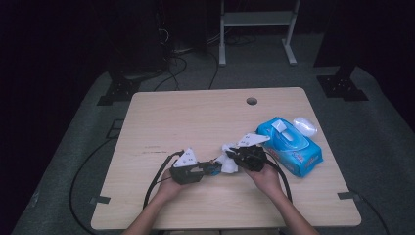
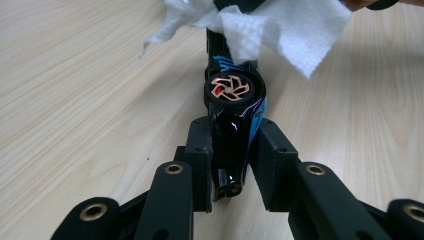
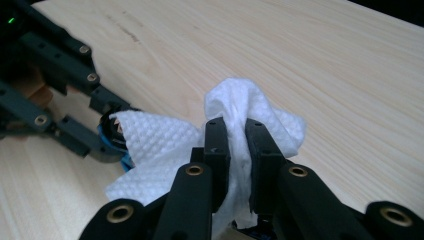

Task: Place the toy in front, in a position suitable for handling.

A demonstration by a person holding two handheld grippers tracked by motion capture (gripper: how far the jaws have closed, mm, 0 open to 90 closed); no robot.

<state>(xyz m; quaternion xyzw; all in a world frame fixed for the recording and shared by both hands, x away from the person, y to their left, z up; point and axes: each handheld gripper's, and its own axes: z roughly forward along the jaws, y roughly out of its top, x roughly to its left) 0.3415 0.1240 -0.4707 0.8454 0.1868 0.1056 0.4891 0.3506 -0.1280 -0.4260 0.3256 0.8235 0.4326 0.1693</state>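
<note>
- Toy car (image 2: 234, 125), black and blue, sits clamped in the left gripper (image 2: 231, 160) low over the table (image 1: 195, 117) near its front edge.
- Right gripper (image 3: 236, 150) pinches a white wipe (image 3: 165, 145), pressed against the car's end.
- Blue wipes pack (image 1: 289, 142) lies off right.

Black claws (image 2: 229, 165), brass-ringed screws

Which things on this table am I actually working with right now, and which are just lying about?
In use:
- toy car, clamped in the left tongs
- white wipe, pinched in the right tongs, held against the car

Lying about:
- blue wipes pack, at the table's right side, flap open
- clear wrapper beside the pack
</note>
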